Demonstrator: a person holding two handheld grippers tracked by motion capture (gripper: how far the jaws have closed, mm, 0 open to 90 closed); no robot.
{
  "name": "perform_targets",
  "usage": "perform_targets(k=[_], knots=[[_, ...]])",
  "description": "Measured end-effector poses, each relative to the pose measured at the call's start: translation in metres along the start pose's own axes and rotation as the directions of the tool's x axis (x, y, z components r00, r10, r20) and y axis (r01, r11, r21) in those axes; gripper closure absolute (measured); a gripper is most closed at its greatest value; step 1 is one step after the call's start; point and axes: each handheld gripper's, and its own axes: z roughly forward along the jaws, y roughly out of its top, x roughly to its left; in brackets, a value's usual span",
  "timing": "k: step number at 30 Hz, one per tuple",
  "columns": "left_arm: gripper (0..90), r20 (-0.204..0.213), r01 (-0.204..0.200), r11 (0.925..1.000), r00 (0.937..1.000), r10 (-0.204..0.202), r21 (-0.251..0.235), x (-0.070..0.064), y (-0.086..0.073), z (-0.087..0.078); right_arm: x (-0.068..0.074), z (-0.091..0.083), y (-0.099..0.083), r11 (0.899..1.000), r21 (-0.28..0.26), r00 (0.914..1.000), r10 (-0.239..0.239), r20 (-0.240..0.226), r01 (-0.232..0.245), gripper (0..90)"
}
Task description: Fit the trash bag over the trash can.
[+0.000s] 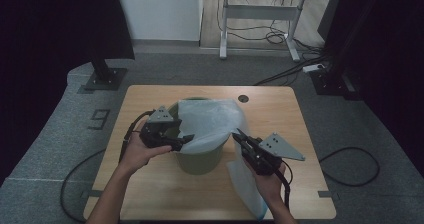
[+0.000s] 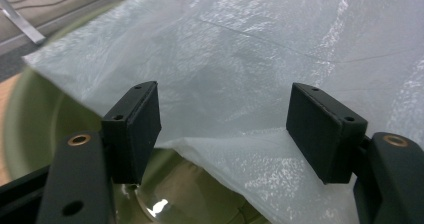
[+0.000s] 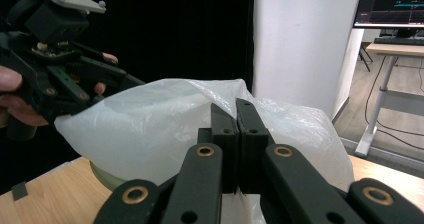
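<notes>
We see a translucent plastic bag [image 1: 212, 121] draped over the green bin [image 1: 200, 159] in the middle of the tabletop [image 1: 150, 194], hiding most of its rim and inside. Our left claw [image 1: 185, 140] sits wide open at the bag's left edge, film between its pads but unpinched. Our right claw [image 1: 239, 136] is clamped tight on the bag's right side; the pinched film itself is hard to make out.

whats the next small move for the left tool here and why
Probably close the left tool on the translucent white plastic bag: its jaws stand open around the bag's edge above the round green bin, while the right tool is shut on the other side.
</notes>
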Motion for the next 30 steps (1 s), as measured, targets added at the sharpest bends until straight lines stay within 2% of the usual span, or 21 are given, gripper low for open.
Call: perform_targets(k=[5,8,17,19,23,24,30], knots=[[29.4,-0.003,0.006,1.0000,1.0000,-0.006,0.007,0.000,-0.004,0.005,0.001,0.002,-0.001,1.000,0.000,1.0000,0.005,-0.002,-0.005,87.3],[29.4,0.010,0.009,1.0000,0.9999,-0.009,0.004,0.000,-0.006,0.007,0.001,0.003,-0.001,1.000,0.000,1.0000,0.003,-0.002,-0.003,87.3],[28.7,0.082,0.008,0.9993,0.9966,-0.005,-0.038,0.000,-0.003,0.004,0.000,0.005,-0.001,1.000,0.007,1.0000,0.001,0.003,-0.001,87.3],[28.6,0.082,0.001,0.9983,0.9966,0.004,-0.058,0.002,0.002,-0.003,-0.001,0.006,-0.001,1.000,0.009,1.0000,-0.001,0.005,0.001,87.2],[28.6,0.105,0.023,0.9938,0.9944,-0.011,-0.108,0.003,0.008,-0.016,-0.001,0.009,-0.001,1.000,0.016,0.9999,-0.004,0.010,0.004,87.3],[28.7,0.104,0.012,0.9927,0.9946,0.000,-0.120,0.000,0.010,-0.022,-0.001,0.012,-0.001,1.000,0.023,0.9999,-0.005,0.011,0.005,87.3],[28.4,0.094,-0.017,0.9916,0.9952,0.029,-0.128,-0.009,0.010,-0.032,0.000,0.022,-0.002,0.999,0.039,0.9999,0.002,0.012,-0.002,87.3]])
